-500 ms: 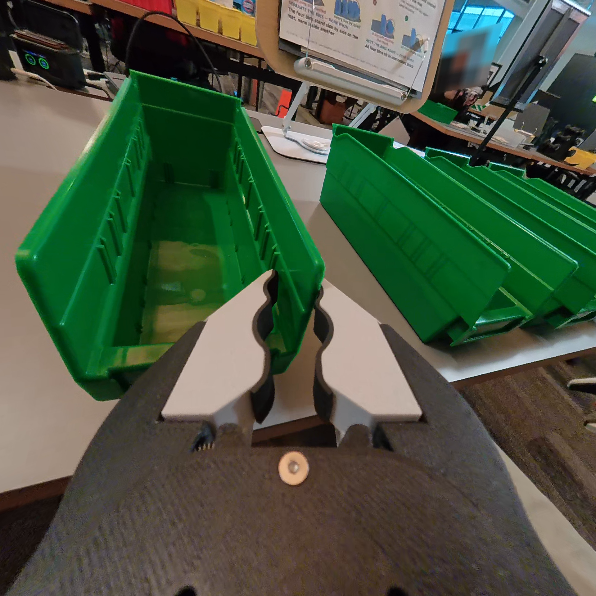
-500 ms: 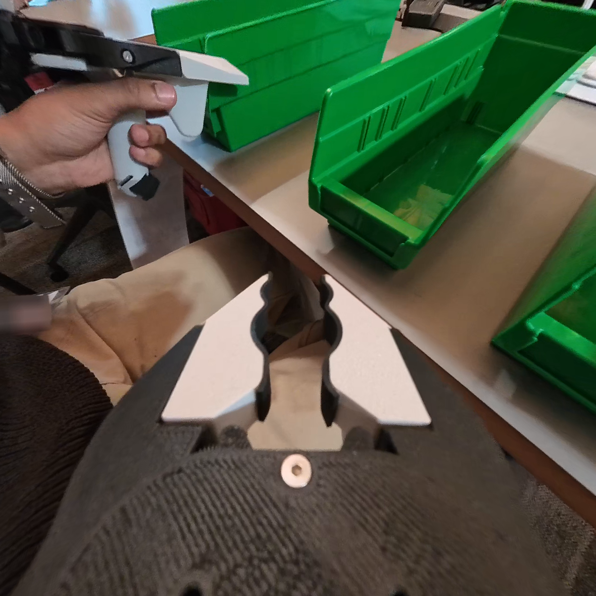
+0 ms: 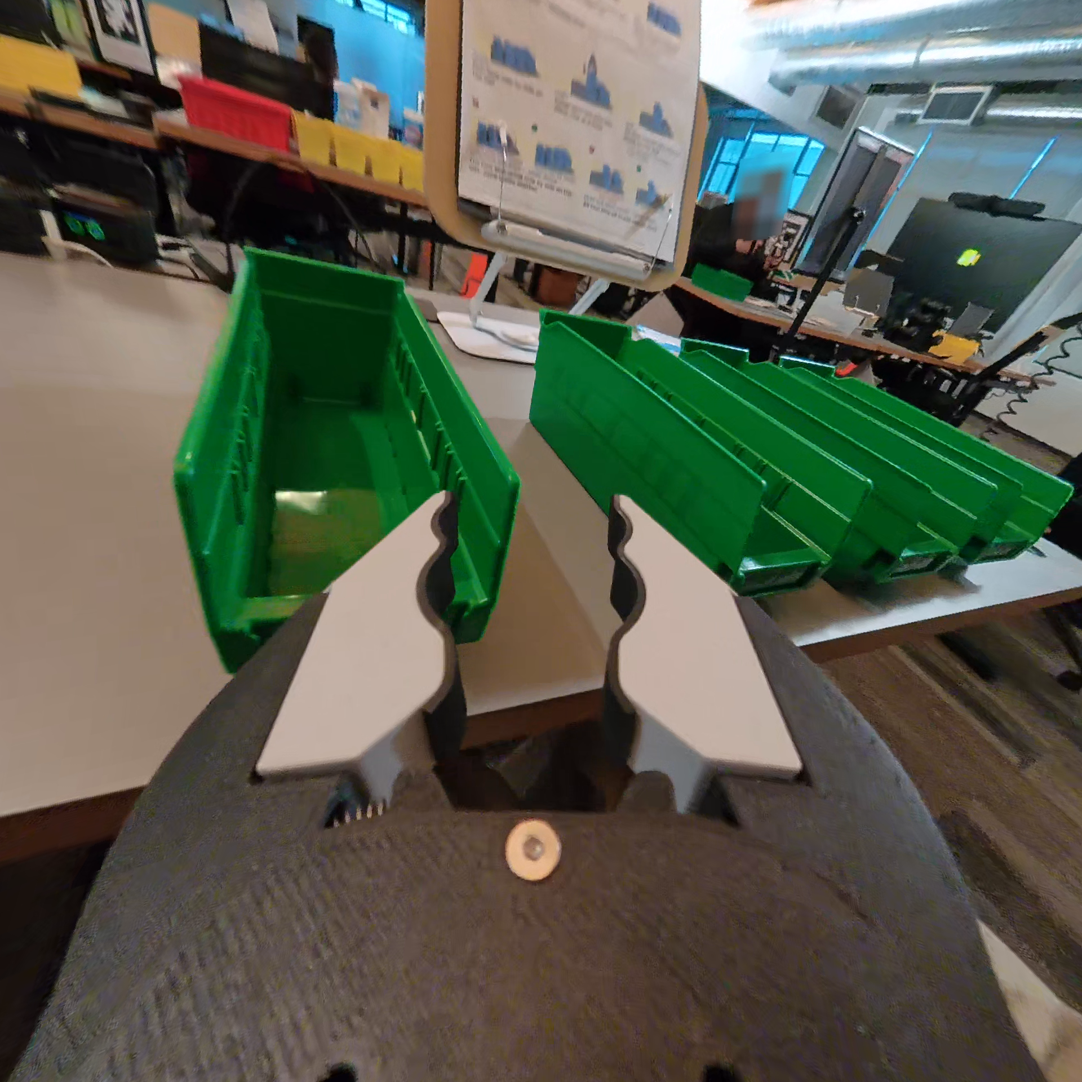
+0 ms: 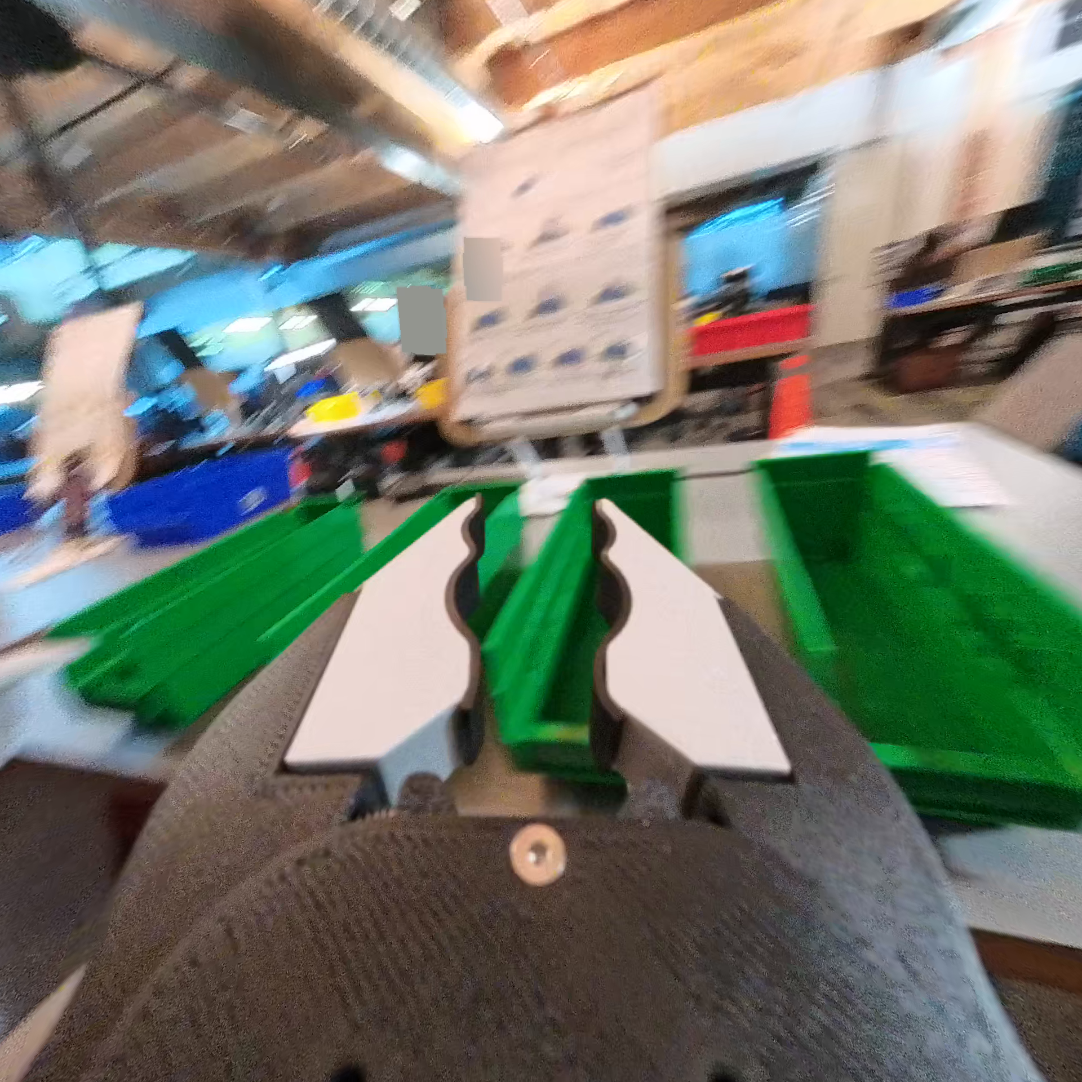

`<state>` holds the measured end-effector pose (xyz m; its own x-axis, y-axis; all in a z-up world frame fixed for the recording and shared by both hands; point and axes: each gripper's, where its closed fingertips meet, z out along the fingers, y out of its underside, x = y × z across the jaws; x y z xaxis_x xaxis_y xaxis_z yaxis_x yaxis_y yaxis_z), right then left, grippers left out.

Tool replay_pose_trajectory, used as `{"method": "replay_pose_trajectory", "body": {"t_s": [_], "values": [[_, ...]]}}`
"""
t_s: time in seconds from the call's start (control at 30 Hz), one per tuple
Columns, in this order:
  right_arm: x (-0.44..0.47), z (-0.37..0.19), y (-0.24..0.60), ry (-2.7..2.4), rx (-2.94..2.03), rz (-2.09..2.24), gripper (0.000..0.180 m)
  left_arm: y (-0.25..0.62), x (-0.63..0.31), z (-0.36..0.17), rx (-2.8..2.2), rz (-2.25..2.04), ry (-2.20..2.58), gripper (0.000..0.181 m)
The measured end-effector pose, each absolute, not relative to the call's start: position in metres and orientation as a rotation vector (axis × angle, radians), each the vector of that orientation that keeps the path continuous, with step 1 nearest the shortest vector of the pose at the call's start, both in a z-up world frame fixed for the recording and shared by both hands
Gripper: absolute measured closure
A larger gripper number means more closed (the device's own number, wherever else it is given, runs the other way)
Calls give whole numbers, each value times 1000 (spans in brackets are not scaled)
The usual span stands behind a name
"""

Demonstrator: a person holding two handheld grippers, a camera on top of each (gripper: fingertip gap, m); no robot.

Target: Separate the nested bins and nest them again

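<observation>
A single green bin (image 3: 328, 456) stands open-topped on the grey table (image 3: 88, 527), at the left. A row of several green bins (image 3: 761, 468) stands side by side to its right. My left gripper (image 3: 530, 503) is open and empty. It hovers over the table's front edge, in line with the gap between the single bin and the row. The right wrist view is motion-blurred. There my right gripper (image 4: 538, 503) is open and empty, pointing along a narrow green bin (image 4: 550, 632), with green bins on its left (image 4: 205, 615) and one on its right (image 4: 937, 644).
A stand holding an instruction sheet (image 3: 562, 117) rises behind the bins, its white base (image 3: 492, 339) on the table. The table's front edge (image 3: 527, 726) is just below my left fingers. Other tables with red, yellow and blue bins stand farther back.
My left gripper has opened wider and drawn back from the single bin's near corner, tilting upward. My right gripper has swung up from the person's lap to face the bins.
</observation>
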<state>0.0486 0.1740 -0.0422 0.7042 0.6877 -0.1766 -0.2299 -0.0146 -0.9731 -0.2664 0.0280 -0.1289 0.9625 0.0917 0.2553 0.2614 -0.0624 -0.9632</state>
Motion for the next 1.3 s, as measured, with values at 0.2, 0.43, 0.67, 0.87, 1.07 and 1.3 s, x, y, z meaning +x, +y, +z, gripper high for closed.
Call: {"method": "replay_pose_trajectory", "body": {"t_s": [0.2, 0.43, 0.67, 0.87, 1.07, 1.3], "values": [[199, -81, 287, -35, -1596, 374, 121, 20, -249, -133, -1655, -166, -210, 132], [217, -156, 334, 16, -1861, 409, 115, 25, -213, -151, -1748, -310, -142, 133], [199, -171, 362, -91, -1939, 419, 139, 26, -202, -155, -1778, -330, -109, 139], [190, -161, 356, -70, -1887, 515, 178, 23, -207, -148, -1734, -296, -128, 148], [223, -108, 345, -15, -1717, 393, 178, 24, -200, -149, -1742, -303, -101, 148], [166, -11, 289, -190, -1447, 443, 178, 28, -177, -152, -1752, -326, -30, 146]]}}
